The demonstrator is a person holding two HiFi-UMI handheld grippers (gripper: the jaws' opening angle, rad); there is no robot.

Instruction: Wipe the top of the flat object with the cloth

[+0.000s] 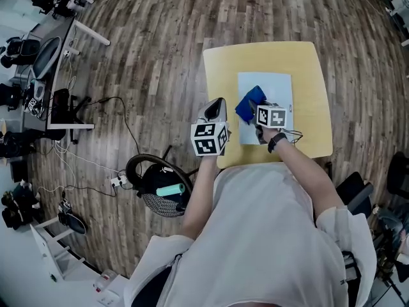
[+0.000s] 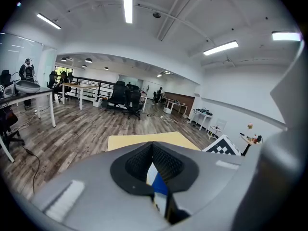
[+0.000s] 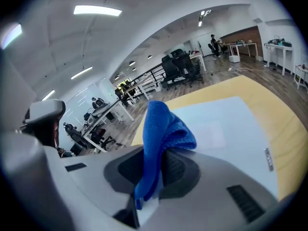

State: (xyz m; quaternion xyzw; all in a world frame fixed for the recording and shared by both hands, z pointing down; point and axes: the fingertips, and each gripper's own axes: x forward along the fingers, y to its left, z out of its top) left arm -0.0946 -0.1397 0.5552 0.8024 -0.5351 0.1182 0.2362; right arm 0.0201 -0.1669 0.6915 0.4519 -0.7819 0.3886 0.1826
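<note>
As right gripper [image 3: 149, 174] pinches cloth [image 3: 163, 124], flat object [image 3: 226, 124] just beneath

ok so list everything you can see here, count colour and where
square yellow table: 1, yellow, on wood-plank floor
pale flat sheet: 1, whitish blue, lying on the table
blue woven cloth: 1, blue, over the sheet
teal cylinder: 1, teal, on black round object beside the person
black office chairs: several, black, far across room
left hand-held gripper: 1, grey, jaws together, empty, at table's left edge
right hand-held gripper: 1, grey, shut on the cloth
</note>
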